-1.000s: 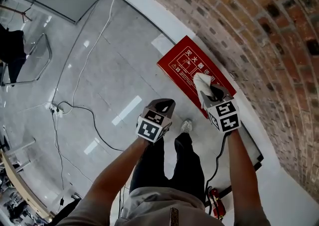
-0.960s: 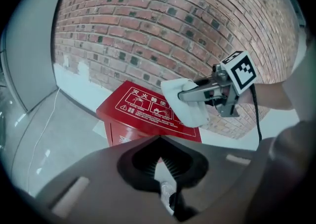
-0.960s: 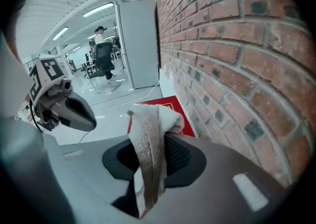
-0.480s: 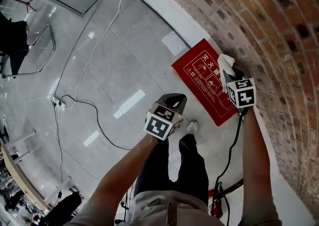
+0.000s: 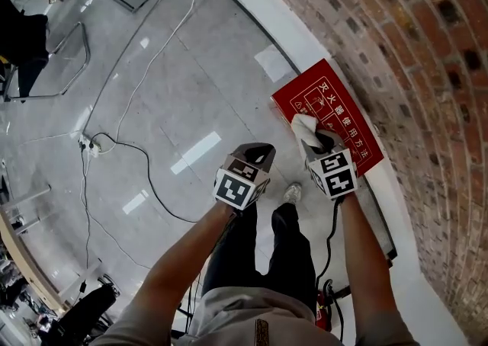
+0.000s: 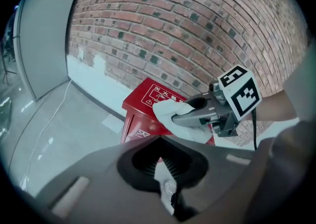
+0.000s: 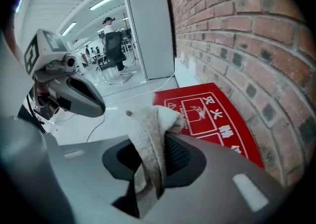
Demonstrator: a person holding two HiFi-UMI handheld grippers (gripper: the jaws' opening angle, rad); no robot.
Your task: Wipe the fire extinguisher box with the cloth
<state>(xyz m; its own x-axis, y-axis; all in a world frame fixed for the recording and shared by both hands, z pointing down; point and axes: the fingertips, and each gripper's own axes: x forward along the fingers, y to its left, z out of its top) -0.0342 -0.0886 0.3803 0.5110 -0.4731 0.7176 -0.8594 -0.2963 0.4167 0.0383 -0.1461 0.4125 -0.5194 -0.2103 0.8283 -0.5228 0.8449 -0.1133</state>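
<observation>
Beside the brick wall (image 5: 427, 70), red fire extinguisher box (image 5: 339, 116) on the floor, my right hand-held gripper (image 5: 316, 137) pinching the white cloth (image 5: 305, 125) over its top, my left hand-held gripper (image 5: 258, 154) pressed together, clear of the box

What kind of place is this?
Probably an indoor office or lab hall: a brick wall, a glossy grey tiled floor with loose cables, a red extinguisher box at the wall's foot, and office chairs under strip lights further back.

The cloth (image 5: 305, 125) covers part of the print atop the fire extinguisher box (image 5: 323, 96).
</observation>
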